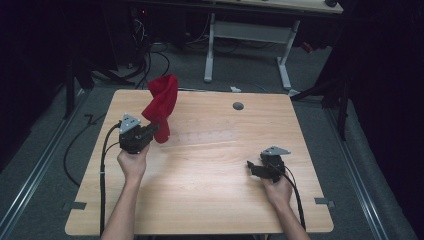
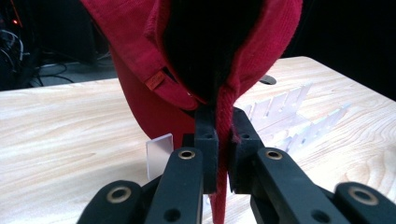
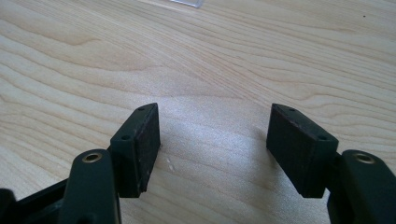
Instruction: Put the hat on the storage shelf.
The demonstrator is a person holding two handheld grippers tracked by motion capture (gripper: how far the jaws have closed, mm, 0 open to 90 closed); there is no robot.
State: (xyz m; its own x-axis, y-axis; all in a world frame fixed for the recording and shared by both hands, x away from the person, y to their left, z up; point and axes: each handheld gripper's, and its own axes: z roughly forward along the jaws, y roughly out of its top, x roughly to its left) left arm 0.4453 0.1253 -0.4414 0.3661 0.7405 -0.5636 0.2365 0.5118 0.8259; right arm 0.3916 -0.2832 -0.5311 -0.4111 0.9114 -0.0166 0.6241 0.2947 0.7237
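You are mid-lift: your left gripper (image 2: 223, 140) has its jaws pinched tight on a fold of the red cap (image 2: 196, 56), which rises above them, a strip of its fabric trailing below. Your right gripper (image 3: 212, 149) hovers low over the table (image 3: 210, 56), jaws spread wide with nothing between them. Next, I judge, bring the cap to those open jaws. It looks soft, crumpled corduroy.

The red cap (image 2: 154, 60) ran off my left tool view's top edge, and its dark inside hid the table (image 2: 56, 135) beyond.
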